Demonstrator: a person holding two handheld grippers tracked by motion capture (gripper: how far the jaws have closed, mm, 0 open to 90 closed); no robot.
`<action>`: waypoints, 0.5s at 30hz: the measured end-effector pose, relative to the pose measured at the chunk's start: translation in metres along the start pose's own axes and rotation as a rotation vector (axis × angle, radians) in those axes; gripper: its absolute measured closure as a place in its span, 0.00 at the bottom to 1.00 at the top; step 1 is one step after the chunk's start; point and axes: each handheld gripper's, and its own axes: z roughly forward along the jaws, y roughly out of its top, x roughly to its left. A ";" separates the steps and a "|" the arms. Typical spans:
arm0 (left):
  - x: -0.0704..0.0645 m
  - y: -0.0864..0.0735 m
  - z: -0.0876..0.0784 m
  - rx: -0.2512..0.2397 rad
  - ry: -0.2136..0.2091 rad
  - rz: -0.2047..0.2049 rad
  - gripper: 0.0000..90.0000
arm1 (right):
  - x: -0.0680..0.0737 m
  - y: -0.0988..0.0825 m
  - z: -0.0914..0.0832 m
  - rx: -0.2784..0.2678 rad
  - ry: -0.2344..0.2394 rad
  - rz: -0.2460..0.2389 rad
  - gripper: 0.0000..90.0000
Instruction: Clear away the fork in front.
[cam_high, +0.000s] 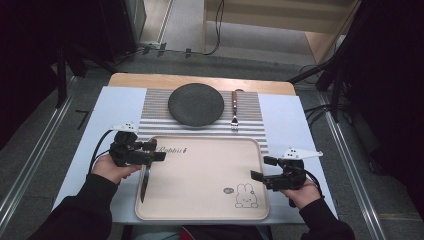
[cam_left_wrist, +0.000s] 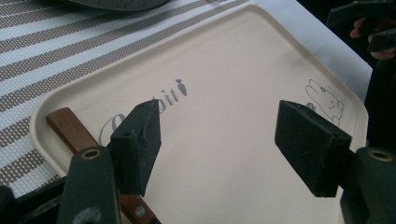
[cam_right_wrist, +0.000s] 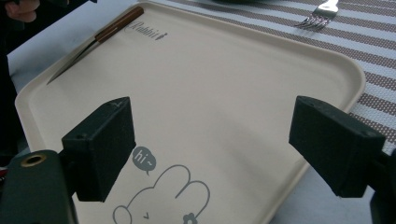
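While the left gripper (cam_high: 156, 151) is held wide open and empty at centre left of the high view, the knife (cam_high: 145, 178) is seen just below it on the tray (cam_high: 210, 212), its long axis near-vertical, far from the open right gripper (cam_high: 263, 168).
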 end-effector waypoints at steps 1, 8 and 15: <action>-0.001 -0.001 -0.001 0.001 -0.002 -0.001 0.36 | 0.000 0.000 0.000 -0.001 0.002 -0.004 0.14; -0.008 -0.007 -0.005 -0.008 -0.012 0.004 0.36 | -0.003 0.007 0.004 -0.026 -0.010 -0.002 0.14; -0.011 -0.010 -0.008 -0.004 -0.014 0.010 0.36 | -0.010 0.015 0.008 -0.031 -0.031 0.012 0.14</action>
